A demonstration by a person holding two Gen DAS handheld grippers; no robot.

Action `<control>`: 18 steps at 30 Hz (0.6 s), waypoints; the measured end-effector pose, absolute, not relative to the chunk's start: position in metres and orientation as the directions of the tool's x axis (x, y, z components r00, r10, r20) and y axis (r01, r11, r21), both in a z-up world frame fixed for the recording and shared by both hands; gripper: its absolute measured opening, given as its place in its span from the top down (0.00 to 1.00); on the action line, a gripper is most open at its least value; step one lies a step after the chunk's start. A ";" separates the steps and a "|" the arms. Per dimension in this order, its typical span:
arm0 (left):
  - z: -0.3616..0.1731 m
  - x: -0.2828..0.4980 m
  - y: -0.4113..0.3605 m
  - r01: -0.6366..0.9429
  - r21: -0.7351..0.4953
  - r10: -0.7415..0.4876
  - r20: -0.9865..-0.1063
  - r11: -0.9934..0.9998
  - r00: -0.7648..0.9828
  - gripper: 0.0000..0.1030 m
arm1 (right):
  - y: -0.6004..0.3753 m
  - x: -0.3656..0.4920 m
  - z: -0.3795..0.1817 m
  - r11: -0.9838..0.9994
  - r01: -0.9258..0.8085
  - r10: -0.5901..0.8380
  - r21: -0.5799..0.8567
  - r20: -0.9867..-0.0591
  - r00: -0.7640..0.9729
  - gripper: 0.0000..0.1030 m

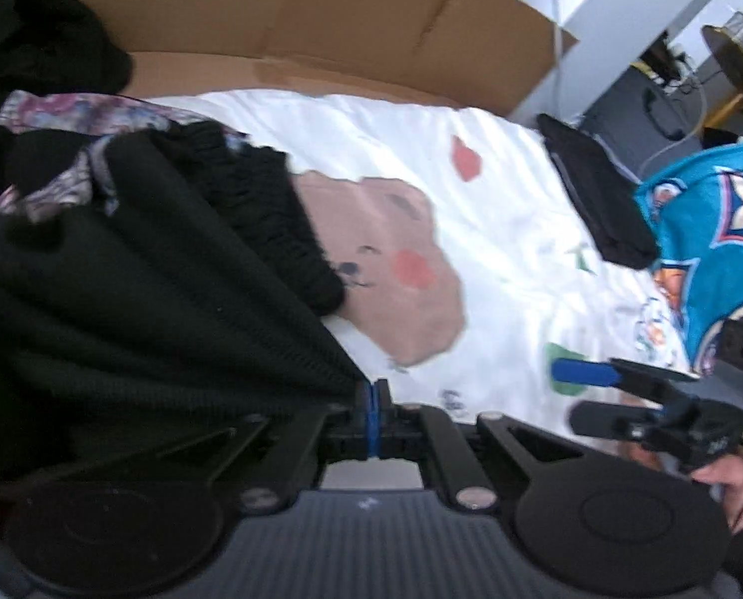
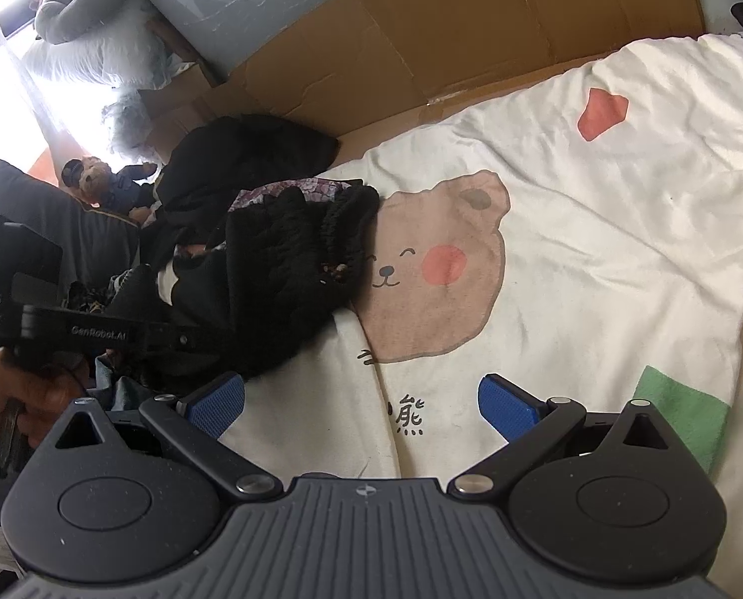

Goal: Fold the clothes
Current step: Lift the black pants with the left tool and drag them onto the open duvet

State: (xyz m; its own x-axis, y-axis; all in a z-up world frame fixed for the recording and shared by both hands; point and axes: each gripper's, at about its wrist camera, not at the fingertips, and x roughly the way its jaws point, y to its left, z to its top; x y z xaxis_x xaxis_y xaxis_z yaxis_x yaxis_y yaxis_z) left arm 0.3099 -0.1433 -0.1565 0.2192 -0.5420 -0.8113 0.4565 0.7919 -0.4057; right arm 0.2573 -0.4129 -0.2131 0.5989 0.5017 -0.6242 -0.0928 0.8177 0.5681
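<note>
A black knit garment [image 1: 172,274] with a ribbed elastic edge is pulled taut from a clothes pile at the left, and my left gripper [image 1: 371,392] is shut on a bunched corner of it. In the right wrist view the same garment [image 2: 281,274] lies heaped on the white bear-print blanket [image 2: 596,249], with my left gripper [image 2: 206,339] reaching into its lower edge from the left. My right gripper [image 2: 364,404] hovers open over bare blanket, nothing between its blue pads [image 2: 509,407]. It also shows at the lower right as my right gripper [image 1: 591,397], held by a hand.
More clothes lie behind the black garment: a floral piece [image 2: 291,187] and a black heap [image 2: 241,154]. Flattened cardboard [image 1: 296,15] lines the far side. A folded dark garment [image 1: 596,199] and a blue patterned cloth [image 1: 711,229] sit at the right. A teddy bear [image 2: 97,179] rests at the left.
</note>
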 end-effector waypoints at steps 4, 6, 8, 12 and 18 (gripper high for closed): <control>-0.155 0.299 -0.161 0.493 -0.452 -0.597 -0.781 0.744 0.184 1.00 | -0.414 0.257 -0.212 0.812 -0.092 0.506 0.576 -0.616 0.604 0.00; -0.159 0.297 -0.175 0.514 -0.472 -0.620 -0.768 0.716 0.158 1.00 | -0.415 0.256 -0.211 0.810 -0.088 0.504 0.580 -0.611 0.610 0.00; -0.162 0.293 -0.189 0.530 -0.490 -0.638 -0.759 0.692 0.132 1.00 | -0.419 0.256 -0.210 0.807 -0.077 0.500 0.586 -0.607 0.618 0.01; -0.167 0.282 -0.214 0.549 -0.529 -0.671 -0.738 0.647 0.079 1.00 | -0.430 0.257 -0.209 0.798 -0.041 0.483 0.601 -0.598 0.640 0.01; -0.162 0.259 -0.248 0.599 -0.554 -0.683 -0.731 0.578 -0.018 0.94 | -0.447 0.258 -0.212 0.778 0.010 0.464 0.628 -0.586 0.664 0.00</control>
State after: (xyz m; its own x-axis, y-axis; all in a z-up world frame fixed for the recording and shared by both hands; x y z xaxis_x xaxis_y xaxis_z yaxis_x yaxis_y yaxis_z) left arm 0.2587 -0.2478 -0.1621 -0.0182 -0.6825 -0.7306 0.5993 0.5775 -0.5544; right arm 0.2578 -0.4474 -0.2118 0.6643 0.4645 -0.5857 0.0097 0.7781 0.6281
